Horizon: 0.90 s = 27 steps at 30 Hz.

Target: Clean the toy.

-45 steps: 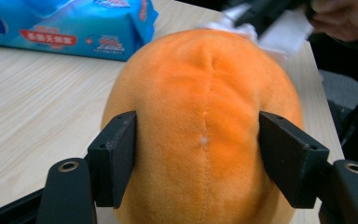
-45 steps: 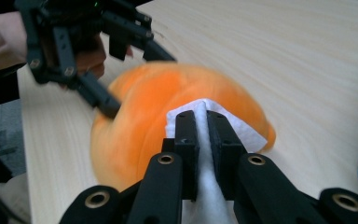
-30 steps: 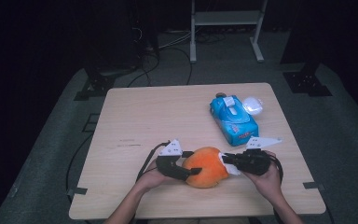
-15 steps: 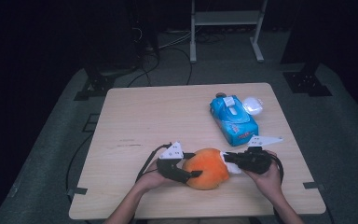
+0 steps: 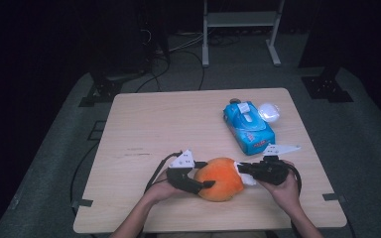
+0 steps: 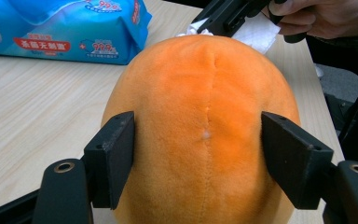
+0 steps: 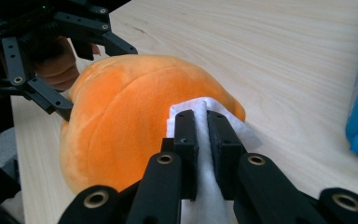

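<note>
Pale wood table point(image 5: 178, 124) amid dark room.

The orange plush toy point(image 6: 200, 126) has a soft, matt, short-napped cloth skin with a stitched seam down its middle. The white wipe point(image 7: 200, 140) looks like thin, matt, fibrous cloth. The table point(image 5: 178, 124) is smooth pale wood grain, the blue wipes pack point(image 5: 248, 126) glossy plastic film, and the grippers' pads point(image 6: 114, 154) matt black plastic.

Dark room, grey floor point(image 5: 54, 148), metal rack point(image 5: 238, 20).
</note>
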{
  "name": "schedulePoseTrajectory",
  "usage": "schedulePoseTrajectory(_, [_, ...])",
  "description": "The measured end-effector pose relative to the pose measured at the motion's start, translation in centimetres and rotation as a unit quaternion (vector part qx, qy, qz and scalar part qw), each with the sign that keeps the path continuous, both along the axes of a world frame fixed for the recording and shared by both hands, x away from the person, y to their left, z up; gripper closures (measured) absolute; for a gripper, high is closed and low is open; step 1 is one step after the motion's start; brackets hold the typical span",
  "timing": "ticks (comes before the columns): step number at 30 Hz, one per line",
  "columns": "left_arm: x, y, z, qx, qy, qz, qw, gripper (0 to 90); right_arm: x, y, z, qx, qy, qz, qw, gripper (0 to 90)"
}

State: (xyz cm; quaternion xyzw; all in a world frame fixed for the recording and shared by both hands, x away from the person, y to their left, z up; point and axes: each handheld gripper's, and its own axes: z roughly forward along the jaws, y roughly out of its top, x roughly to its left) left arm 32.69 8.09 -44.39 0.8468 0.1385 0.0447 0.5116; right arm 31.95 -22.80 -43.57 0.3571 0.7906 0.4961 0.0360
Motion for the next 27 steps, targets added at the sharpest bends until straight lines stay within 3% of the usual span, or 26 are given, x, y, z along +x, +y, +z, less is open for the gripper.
schedulePoseTrajectory(4, [-0.8, -0.9, 0.4, 0.016, -0.02, -0.007, 0.9996, 28.3, -0.3, 0.6, 0.9, -0.001, -0.02, 0.004, 0.9998, 82.5])
schedulePoseTrajectory(9, [-1.8, -1.9, 0.8, 0.039, -0.053, -0.028, 0.9974, 26.7, -0.7, 1.5, 2.0, 0.003, -0.042, 0.018, 0.9989, 82.3])
schedulePoseTrajectory(12, [-1.7, -1.7, 0.8, 0.026, -0.042, -0.036, 0.9981, 23.5, -0.5, 1.1, 1.5, 0.004, -0.031, 0.018, 0.9993, 82.4])
schedulePoseTrajectory(16, [-1.4, -1.7, 0.8, 0.014, -0.027, -0.025, 0.9992, 21.3, -0.3, 0.5, 1.2, 0.009, -0.02, 0.012, 0.9997, 82.4])
schedulePoseTrajectory(20, [-1.7, -2.6, 0.8, 0.019, -0.03, -0.001, 0.9994, 22.4, -1.0, 1.4, 2.1, 0.009, -0.036, 0.023, 0.9991, 82.4])
schedulePoseTrajectory(22, [-1.9, -2.9, 1.0, 0.025, -0.039, -0.002, 0.9989, 22.1, -1.5, 2.2, 2.7, 0.009, -0.045, 0.038, 0.9982, 82.4])
schedulePoseTrajectory(24, [-1.9, -2.7, 1.2, 0.026, -0.041, -0.009, 0.9988, 19.8, -1.9, 2.9, 2.9, -0.01, -0.057, 0.048, 0.9972, 82.3])
schedulePoseTrajectory(27, [-1.2, -1.8, 1.3, 0.005, -0.016, 0.007, 0.9998, 13.9, -1.9, 2.7, 2.6, -0.011, -0.053, 0.048, 0.9974, 82.4])
